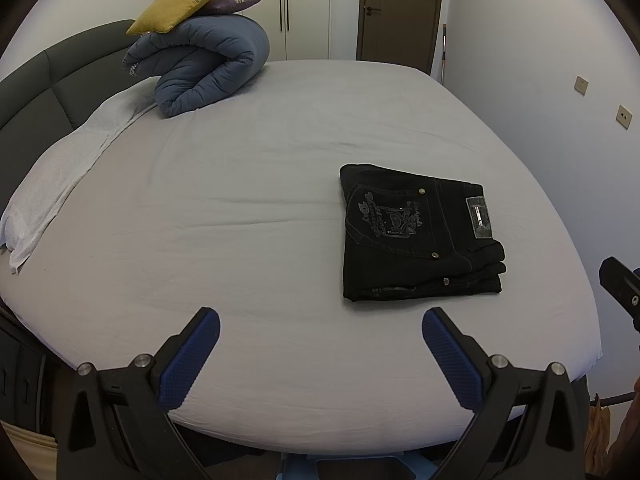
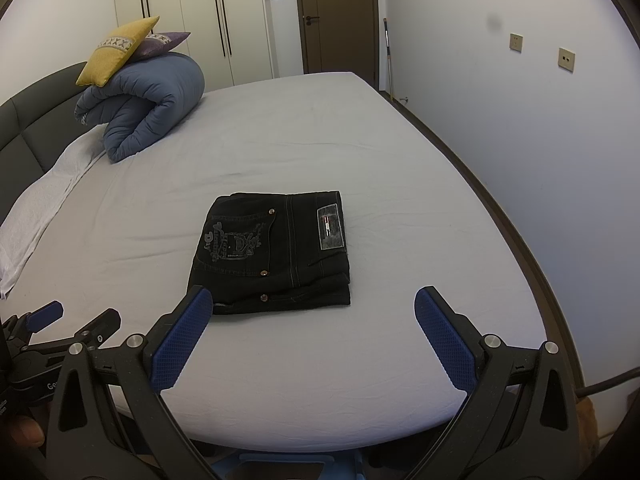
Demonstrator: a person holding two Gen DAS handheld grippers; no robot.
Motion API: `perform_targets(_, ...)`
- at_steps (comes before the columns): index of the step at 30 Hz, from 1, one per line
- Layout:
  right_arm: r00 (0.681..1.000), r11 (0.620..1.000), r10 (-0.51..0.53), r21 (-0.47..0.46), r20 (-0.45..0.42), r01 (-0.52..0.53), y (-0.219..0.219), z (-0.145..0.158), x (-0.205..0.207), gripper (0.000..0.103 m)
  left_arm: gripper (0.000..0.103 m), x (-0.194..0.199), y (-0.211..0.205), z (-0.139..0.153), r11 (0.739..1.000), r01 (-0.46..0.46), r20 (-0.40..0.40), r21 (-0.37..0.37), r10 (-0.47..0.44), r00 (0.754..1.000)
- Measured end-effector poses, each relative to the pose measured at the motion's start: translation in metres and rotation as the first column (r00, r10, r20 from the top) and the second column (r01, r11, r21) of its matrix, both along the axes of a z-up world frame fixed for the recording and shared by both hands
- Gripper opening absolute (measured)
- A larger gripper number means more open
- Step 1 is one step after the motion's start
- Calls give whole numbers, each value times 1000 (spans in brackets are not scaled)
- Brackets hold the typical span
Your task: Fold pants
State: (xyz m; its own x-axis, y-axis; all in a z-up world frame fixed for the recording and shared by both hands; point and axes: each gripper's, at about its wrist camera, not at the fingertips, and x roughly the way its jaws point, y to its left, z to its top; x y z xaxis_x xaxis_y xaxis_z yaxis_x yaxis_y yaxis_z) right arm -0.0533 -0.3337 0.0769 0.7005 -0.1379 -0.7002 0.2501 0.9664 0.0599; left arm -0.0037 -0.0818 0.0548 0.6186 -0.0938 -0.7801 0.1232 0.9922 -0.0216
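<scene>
Black pants (image 1: 416, 236) lie folded into a compact rectangle on the white bed sheet (image 1: 240, 208), back pocket and waistband label facing up. They also show in the right wrist view (image 2: 276, 250). My left gripper (image 1: 320, 332) is open and empty, hovering near the bed's front edge, left of and in front of the pants. My right gripper (image 2: 314, 312) is open and empty, just in front of the pants and apart from them. The left gripper (image 2: 72, 316) also shows at the lower left of the right wrist view.
A rolled blue duvet (image 1: 204, 68) with a yellow cushion (image 1: 184, 2) and a purple one sits at the far left by the dark headboard (image 1: 48, 80). A white towel (image 1: 60, 172) lies along the left side. A wall (image 2: 540, 140) runs close along the right.
</scene>
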Motion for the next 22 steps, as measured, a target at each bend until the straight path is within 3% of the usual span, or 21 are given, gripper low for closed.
perform_targets(22,1000,1000,1,1,-2,-1,0,-1,0,103,103,-1,4,-3,1000,-6,2,2,6,1000)
